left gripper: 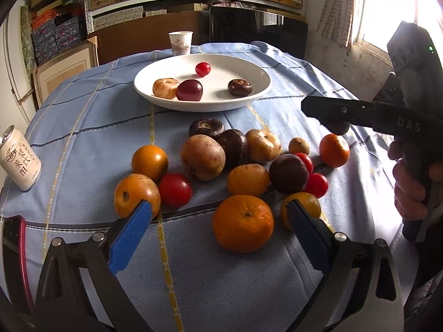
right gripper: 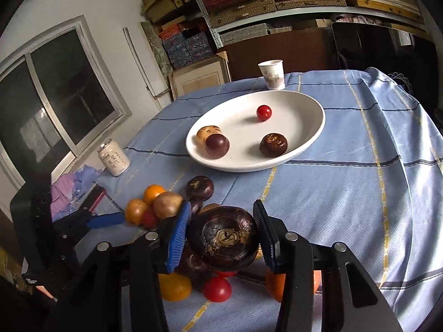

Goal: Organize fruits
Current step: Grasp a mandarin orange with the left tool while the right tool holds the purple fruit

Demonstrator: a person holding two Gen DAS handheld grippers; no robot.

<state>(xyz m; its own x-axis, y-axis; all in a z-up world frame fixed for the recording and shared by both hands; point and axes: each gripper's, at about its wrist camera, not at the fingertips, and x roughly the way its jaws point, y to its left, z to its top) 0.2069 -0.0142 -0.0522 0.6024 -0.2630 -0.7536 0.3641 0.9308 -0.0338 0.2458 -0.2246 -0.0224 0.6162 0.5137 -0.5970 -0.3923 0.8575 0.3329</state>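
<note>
right tongs (right gripper: 223, 238) pinching dark water chestnut (right gripper: 225, 239) by its sides, lifted above pile | left tongs (left gripper: 218, 221) spread, mandarin (left gripper: 243, 222) between, untouched | chestnut likely hard, light, smooth: grip flanks | plate (right gripper: 304, 149) ahead, holds 4

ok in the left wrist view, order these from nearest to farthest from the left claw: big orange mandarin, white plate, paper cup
1. Big orange mandarin, just ahead of the left claw.
2. Round white plate, mid-table beyond the fruit pile.
3. White paper cup, at the far edge behind the plate.
</note>
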